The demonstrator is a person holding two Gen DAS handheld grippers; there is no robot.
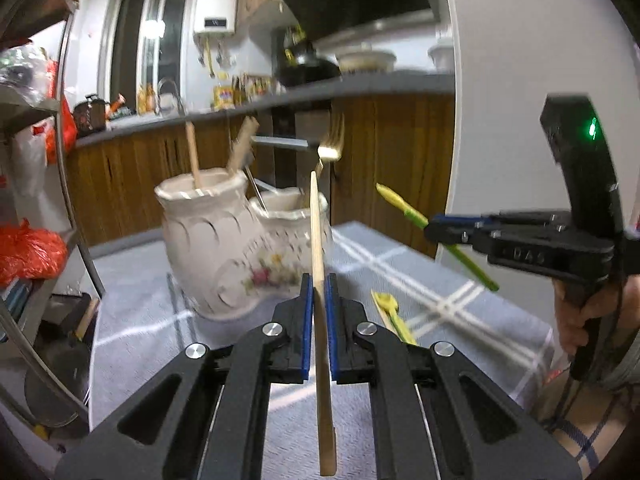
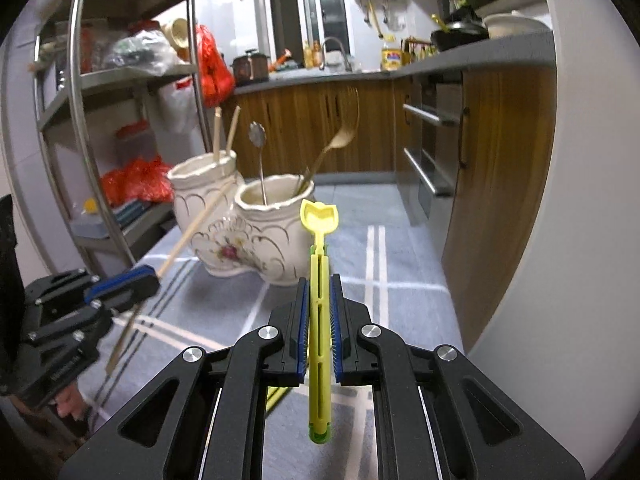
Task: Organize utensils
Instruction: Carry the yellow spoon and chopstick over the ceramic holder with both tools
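Protruding past left gripper: wooden chopstick

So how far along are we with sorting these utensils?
Partly done. The taller pot already holds two wooden sticks; the lower pot holds a steel spoon and a gold fork. In hand: the left gripper clamps a wooden chopstick, the right gripper a yellow utensil. Left: another yellow piece on the cloth.
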